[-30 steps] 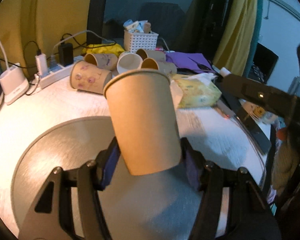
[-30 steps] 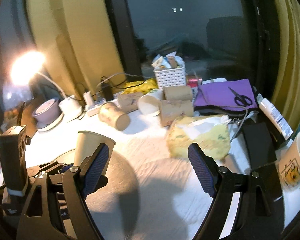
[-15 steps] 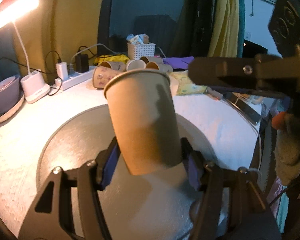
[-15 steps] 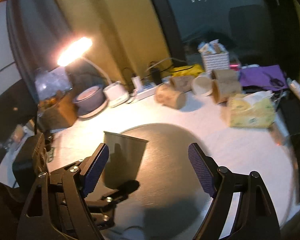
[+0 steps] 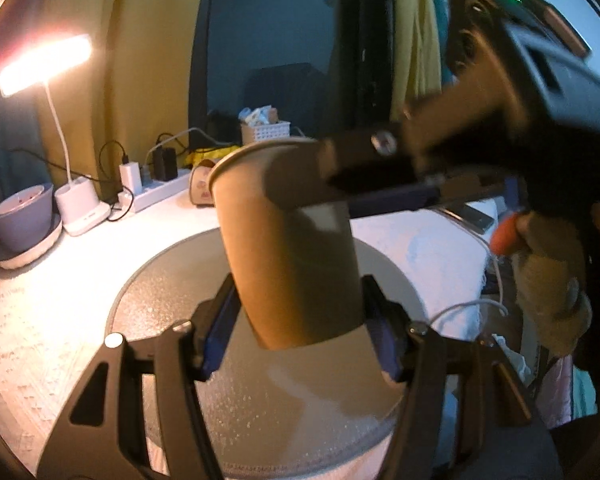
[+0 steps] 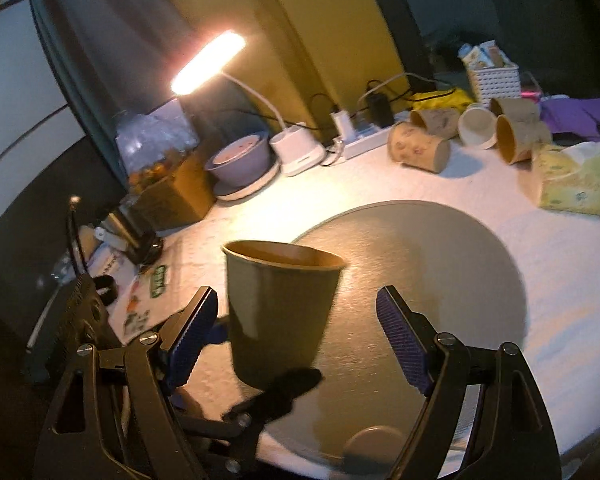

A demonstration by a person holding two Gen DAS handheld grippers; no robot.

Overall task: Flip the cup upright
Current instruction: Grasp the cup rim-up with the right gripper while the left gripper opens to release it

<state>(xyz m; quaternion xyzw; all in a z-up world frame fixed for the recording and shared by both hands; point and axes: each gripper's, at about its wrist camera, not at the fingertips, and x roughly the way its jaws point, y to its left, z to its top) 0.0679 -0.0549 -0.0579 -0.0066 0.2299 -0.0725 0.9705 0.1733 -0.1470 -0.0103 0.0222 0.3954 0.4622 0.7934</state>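
Left gripper (image 5: 300, 332) squeezes brown paper cup (image 5: 288, 240), mouth up, above round grey mat (image 6: 440, 264). Right gripper (image 6: 298, 332) fingers spread wide, empty. Next: lower cup flat onto mat, let go.

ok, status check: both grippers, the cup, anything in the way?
Left gripper shut on brown paper cup, mouth up, above grey round mat. Right gripper open, empty, flanking the cup. Mat bare below; spare cups far back.
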